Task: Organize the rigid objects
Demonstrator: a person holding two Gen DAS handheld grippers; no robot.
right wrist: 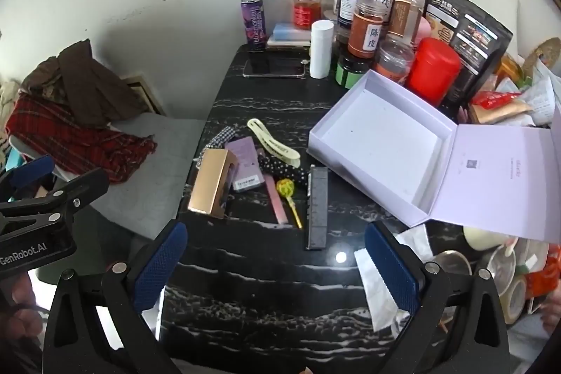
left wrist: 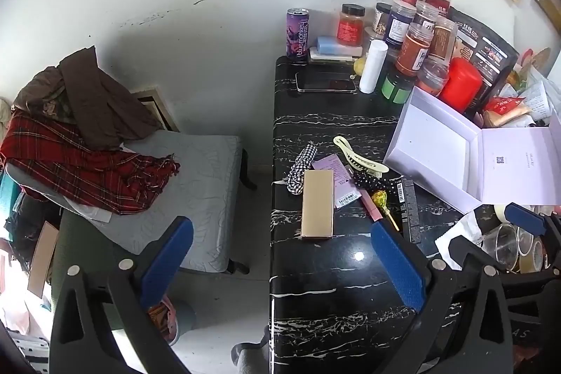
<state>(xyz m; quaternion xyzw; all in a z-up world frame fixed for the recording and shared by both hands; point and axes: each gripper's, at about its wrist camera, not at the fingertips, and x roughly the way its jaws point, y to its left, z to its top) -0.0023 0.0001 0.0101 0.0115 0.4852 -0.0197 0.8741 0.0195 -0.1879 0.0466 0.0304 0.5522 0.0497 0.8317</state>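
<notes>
Right wrist view: white box (right wrist: 382, 142) lies open and seemingly empty — nothing sorted yet. Gold box (right wrist: 210, 183), black ruler (right wrist: 317, 209), pink pen (right wrist: 277, 198) wait on the table (right wrist: 266, 283); left gripper (left wrist: 280, 255) and right gripper (right wrist: 277, 265) gape wide, holding nothing.

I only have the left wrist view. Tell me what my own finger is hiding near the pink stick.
Observer: The right wrist view shows the pink stick and lollipop whole, side by side, just left of the long black bar.
Operator: Check the open box's floor.
Observer: The box has nothing in it, right up to its near wall.
Operator: Report the right gripper.
Observer: On the right gripper, both fingers stand wide apart over the table, holding nothing.
</notes>
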